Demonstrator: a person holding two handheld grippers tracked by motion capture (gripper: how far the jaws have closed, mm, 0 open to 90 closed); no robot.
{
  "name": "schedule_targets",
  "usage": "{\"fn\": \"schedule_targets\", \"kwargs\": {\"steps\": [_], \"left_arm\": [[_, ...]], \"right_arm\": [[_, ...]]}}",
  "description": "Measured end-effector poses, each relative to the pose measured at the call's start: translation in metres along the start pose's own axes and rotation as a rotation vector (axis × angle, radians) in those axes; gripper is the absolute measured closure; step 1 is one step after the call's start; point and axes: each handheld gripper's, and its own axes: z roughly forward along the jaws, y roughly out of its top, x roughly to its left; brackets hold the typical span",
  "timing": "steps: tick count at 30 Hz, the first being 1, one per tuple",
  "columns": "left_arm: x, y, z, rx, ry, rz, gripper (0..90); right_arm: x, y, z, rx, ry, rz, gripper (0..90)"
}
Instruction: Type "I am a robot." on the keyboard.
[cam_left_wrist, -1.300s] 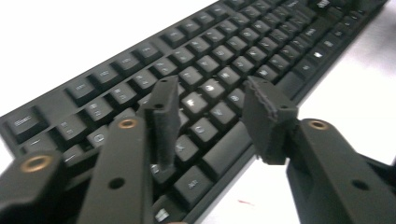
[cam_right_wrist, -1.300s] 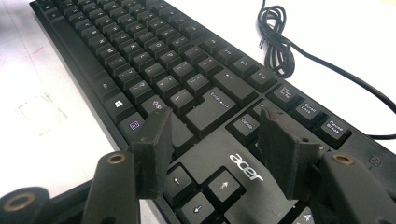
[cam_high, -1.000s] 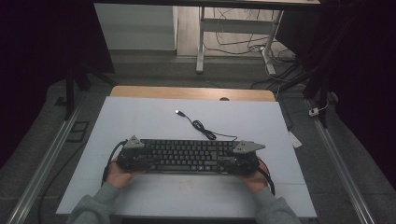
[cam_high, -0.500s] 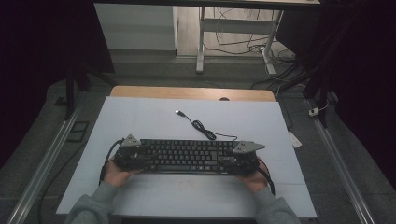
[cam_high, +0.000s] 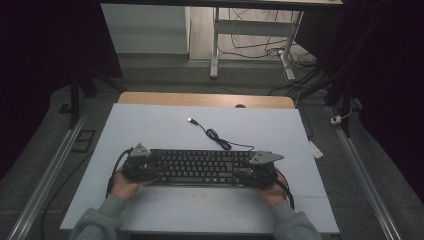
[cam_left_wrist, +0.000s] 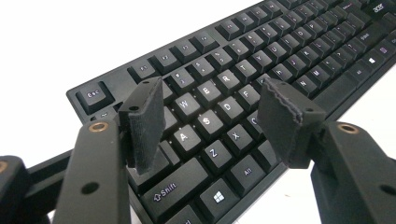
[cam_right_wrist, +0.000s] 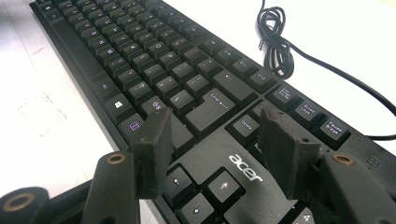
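Left gripper (cam_left_wrist: 212, 116) fingers had just been opening and stood wide over the Esc, Shift and Alt end of the black keyboard (cam_high: 200, 166); right gripper (cam_right_wrist: 219, 149) fingers gaped wide above the "acer" mark by the arrow keys. Keyboard lay on the white worktop (cam_high: 150, 130) near the person, its USB cable (cam_high: 212, 134) trailing beyond.

Keyboard (cam_high: 200, 167) on table (cam_high: 165, 125), between tools; cable (cam_high: 215, 134) behind, seemingly loose.

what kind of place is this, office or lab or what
Probably a lab or recording workspace rather than a lived-in office: a pale white work table holds just a black Acer keyboard with its cable loose, metal floor rails run alongside it, and tangled cables lie beyond.
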Motion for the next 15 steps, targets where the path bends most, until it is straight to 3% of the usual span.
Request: {"fn": "schedule_targets", "kwargs": {"steps": [15], "left_arm": [[0.0016, 0.0105, 0.0068, -0.009, -0.006, 0.01, 45.8]], "right_arm": [[0.0002, 0.0004, 0.0013, -0.004, 0.003, -0.005, 45.4]]}}
